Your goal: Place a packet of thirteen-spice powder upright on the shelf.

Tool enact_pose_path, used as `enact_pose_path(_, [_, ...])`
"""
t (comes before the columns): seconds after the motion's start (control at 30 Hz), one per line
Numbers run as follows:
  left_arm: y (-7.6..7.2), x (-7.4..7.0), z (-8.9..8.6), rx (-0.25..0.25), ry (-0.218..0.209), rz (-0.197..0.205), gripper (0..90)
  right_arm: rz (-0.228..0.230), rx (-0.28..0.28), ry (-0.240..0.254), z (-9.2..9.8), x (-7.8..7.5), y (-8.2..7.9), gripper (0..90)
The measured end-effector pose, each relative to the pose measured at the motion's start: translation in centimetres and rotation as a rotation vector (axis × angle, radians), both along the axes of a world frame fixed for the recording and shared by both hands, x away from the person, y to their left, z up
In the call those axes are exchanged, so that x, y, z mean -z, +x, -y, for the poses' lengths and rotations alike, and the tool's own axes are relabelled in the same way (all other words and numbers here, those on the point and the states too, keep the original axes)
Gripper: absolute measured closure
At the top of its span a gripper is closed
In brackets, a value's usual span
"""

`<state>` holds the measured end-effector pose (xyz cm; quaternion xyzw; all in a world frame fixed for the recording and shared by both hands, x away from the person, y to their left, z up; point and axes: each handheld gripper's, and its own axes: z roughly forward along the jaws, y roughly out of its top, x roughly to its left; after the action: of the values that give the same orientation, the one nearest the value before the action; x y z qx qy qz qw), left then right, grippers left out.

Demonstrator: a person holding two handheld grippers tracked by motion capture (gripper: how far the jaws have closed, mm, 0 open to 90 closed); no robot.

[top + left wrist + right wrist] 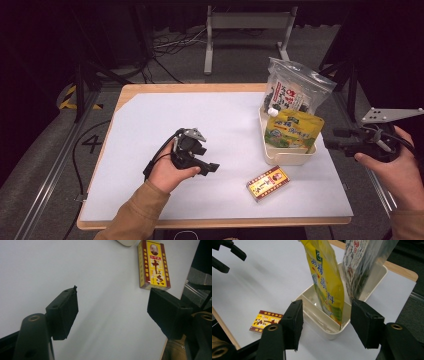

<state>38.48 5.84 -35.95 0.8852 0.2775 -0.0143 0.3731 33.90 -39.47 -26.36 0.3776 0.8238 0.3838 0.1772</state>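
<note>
We read a large "十" in black on the yellow panel of the small red-and-yellow box point(154, 264), with columns of smaller Chinese characters down its red borders that we cannot make out. The yellow pouch point(325, 277) carries blue Chinese characters ending in "料". The clear bag point(292, 90) bears red and black characters too blurred for us. On the floor point(91, 143) we read "4".

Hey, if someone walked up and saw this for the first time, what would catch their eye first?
Probably the bright yellow pouch standing in the white bin at the table's right side, with a clear bag upright behind it. Next, the red and yellow box lying flat on the white sheet in front of the bin. The left gripper and right gripper hover open, holding nothing.
</note>
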Motion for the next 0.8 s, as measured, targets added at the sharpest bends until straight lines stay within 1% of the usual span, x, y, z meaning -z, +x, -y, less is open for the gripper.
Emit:
enact_pose_path(0.03, [-0.1,0.1,0.3,0.000,-0.004,-0.001,26.2,-0.006,-0.007,0.002,-0.1,0.2,0.0,44.1])
enact_pose_path(0.07, [-0.2,0.2,0.8,0.006,-0.007,-0.003,26.3,-0.010,-0.008,-0.006,-0.3,0.7,0.0,43.8])
enact_pose_path(0.13, [-0.3,0.3,1.5,0.024,-0.008,-0.003,26.2,-0.014,-0.013,0.004,-0.6,0.9,-0.1,43.4])
enact_pose_path(0.17, [-0.3,0.3,1.5,0.024,-0.008,-0.003,25.8,-0.014,-0.013,0.004,-0.6,0.9,-0.1,43.4])
enact_pose_path(0.2, [-0.5,0.3,2.0,0.026,-0.011,-0.001,25.8,-0.011,-0.020,0.006,-0.7,1.0,-0.1,43.3])
enact_pose_path(0.27, [-0.7,0.5,2.8,0.037,-0.009,0.000,25.1,-0.008,-0.039,-0.009,-1.2,1.2,-0.2,43.1])
enact_pose_path(0.33, [-0.8,0.7,3.6,0.044,-0.003,0.005,23.3,-0.011,-0.051,0.002,-1.5,1.4,-0.2,42.6])
enact_pose_path(0.4, [-0.9,1.0,4.5,0.057,-0.007,-0.004,22.9,-0.011,-0.064,-0.007,-2.1,1.9,-0.2,42.1])
enact_pose_path(0.47, [-1.1,1.4,5.3,0.073,0.000,-0.007,23.5,-0.011,-0.073,0.006,-2.5,2.3,-0.3,41.9])
enact_pose_path(0.5, [-1.1,1.4,5.3,0.073,0.000,-0.007,23.6,-0.007,-0.073,0.009,-2.6,2.5,-0.4,41.8])
enact_pose_path(0.57, [-1.4,1.8,6.2,0.096,0.013,-0.014,23.3,0.000,-0.073,0.012,-2.9,2.9,-0.5,41.7])
enact_pose_path(0.6, [-1.4,2.0,6.4,0.101,0.010,-0.014,23.2,0.001,-0.076,0.021,-3.0,3.1,-0.6,41.7])
enact_pose_path(0.7, [-1.5,2.2,6.8,0.110,0.015,-0.019,23.1,0.001,-0.076,0.025,-3.2,3.4,-0.7,41.3])
enact_pose_path(0.73, [-1.5,2.3,6.9,0.109,0.017,-0.018,22.9,0.002,-0.077,0.032,-3.3,3.7,-0.8,40.8])
enact_pose_path(0.8, [-1.6,2.4,7.0,0.108,0.022,-0.021,22.8,0.004,-0.079,0.037,-3.3,3.8,-0.8,40.8])
